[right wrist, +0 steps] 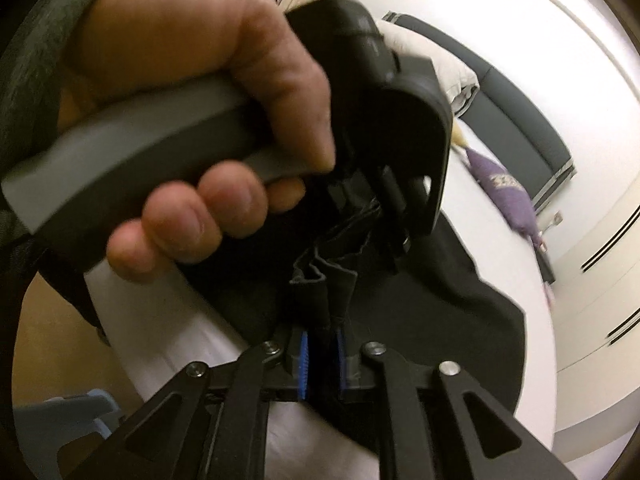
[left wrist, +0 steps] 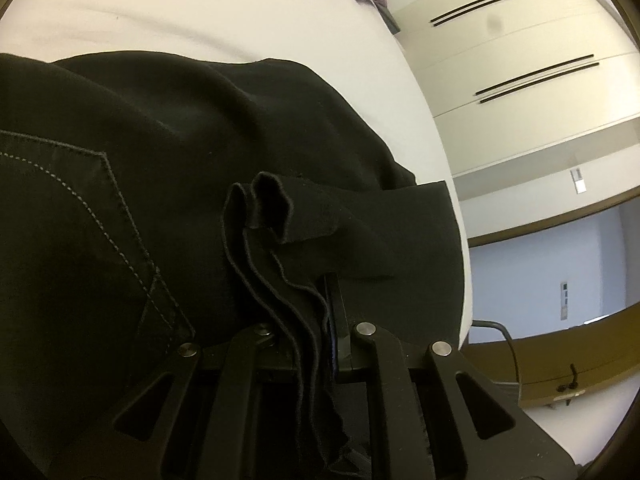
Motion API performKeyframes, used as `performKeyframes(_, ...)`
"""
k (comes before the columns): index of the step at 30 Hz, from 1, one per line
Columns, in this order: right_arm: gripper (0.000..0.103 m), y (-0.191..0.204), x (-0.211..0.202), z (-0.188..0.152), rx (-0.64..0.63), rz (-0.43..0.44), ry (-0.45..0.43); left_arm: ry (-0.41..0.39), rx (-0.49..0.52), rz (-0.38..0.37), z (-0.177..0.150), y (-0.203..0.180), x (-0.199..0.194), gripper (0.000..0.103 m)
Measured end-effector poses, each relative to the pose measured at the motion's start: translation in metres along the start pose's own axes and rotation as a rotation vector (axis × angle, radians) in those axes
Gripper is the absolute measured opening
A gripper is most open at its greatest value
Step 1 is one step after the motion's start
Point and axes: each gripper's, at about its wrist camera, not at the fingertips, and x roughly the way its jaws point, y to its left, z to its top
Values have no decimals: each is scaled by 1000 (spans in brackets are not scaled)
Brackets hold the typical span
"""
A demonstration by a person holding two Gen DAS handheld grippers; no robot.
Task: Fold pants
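Black pants [left wrist: 168, 168] lie bunched on a white bed [left wrist: 200, 12], a stitched back pocket showing at left. My left gripper [left wrist: 316, 320] is shut on several layered edges of the pants, which run down between its fingers. In the right wrist view my right gripper [right wrist: 322, 356] is shut on a fold of the black pants [right wrist: 420, 312] between its blue pads [right wrist: 304, 364]. The person's hand holds the left gripper [right wrist: 384, 216] just ahead, and its fingers pinch the same bunch of fabric, close to mine.
A purple cushion [right wrist: 506, 196] and a pale pillow [right wrist: 452, 68] lie at the head of the bed by a dark headboard [right wrist: 516, 120]. White wardrobe doors [left wrist: 520, 80] stand beyond the bed edge. A blue stool [right wrist: 68, 420] stands on the wooden floor at lower left.
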Motion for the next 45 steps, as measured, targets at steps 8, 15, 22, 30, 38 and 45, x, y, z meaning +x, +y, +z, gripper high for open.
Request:
performKeyframes(8, 54, -59, -45, -15, 408, 261, -42, -144, 88, 206, 3, -4, -75, 18)
performKeyframes(15, 53, -203, 4, -42, 932, 499, -62, -247, 208, 219, -29, -50, -98, 18)
performKeyframes(22, 46, -215, 125, -40, 1098, 796, 85, -111, 320, 316, -73, -78, 4, 18)
performKeyframes(30, 0, -255, 185, -85, 1372, 802, 74, -151, 388, 315, -94, -64, 1, 18)
performKeyframes(38, 26, -270, 113, -96, 1373, 819, -54, -238, 450, 282, -116, -99, -20, 18)
performKeyframes(45, 0, -236, 137, -143, 1421, 820, 111, -183, 434, 301, -123, -79, 9, 18)
